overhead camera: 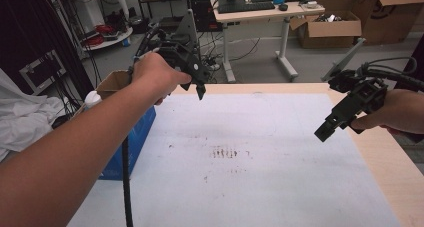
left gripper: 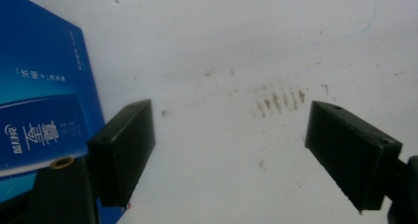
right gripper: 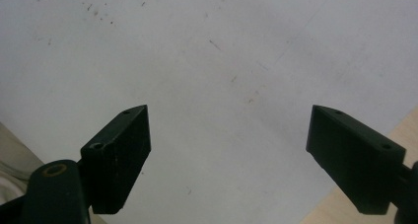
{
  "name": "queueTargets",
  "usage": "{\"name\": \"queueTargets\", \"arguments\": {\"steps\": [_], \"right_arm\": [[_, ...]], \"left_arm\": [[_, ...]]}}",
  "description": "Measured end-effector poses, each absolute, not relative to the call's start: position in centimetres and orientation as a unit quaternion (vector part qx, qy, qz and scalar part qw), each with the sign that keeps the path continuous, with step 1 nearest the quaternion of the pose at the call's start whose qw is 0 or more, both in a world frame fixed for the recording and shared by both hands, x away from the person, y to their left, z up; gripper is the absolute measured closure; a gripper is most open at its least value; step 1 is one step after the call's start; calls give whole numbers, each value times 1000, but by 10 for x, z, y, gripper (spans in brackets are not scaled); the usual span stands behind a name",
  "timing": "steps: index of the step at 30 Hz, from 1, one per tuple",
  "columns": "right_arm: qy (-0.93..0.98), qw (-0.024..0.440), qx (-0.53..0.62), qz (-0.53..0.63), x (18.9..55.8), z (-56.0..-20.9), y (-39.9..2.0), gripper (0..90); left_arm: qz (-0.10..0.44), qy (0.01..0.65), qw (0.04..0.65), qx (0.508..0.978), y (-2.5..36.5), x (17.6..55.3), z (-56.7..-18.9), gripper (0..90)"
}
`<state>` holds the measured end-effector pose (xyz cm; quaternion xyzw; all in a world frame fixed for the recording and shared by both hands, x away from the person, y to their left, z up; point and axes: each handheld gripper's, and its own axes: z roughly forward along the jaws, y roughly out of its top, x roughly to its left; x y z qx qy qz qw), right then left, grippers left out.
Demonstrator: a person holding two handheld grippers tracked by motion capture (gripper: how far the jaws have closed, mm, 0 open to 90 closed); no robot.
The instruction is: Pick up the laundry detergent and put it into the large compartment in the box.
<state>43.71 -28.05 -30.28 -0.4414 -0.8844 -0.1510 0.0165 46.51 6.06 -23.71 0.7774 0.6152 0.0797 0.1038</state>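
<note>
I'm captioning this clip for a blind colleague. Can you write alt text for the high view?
A person holds a black claw in each hand above a white sheet on a wooden table: left claw, right claw. A blue box sits at the table's left edge.

Wide bare room across the white sheet on the surface — nothing standing on it but faint brown stains near the middle. Hemmed at the left edge by a blue box, just beside the left tool, jaws spread wide. Free passage under the right tool, jaws likewise apart, held above the sheet's right side — wooden margin beyond.
</note>
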Motion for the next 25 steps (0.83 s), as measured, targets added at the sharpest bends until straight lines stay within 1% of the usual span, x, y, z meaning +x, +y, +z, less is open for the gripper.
{"name": "queueTargets", "arguments": {"steps": [9, 25], "right_arm": [[-884, 21, -442, -149, 441, -306, -279, 169], [-885, 19, -439, -151, 441, -304, -277, 169]], "left_arm": [[76, 617, 99, 777, 62, 470, -244, 202], [75, 618, 101, 776, 65, 470, -243, 206]]}}
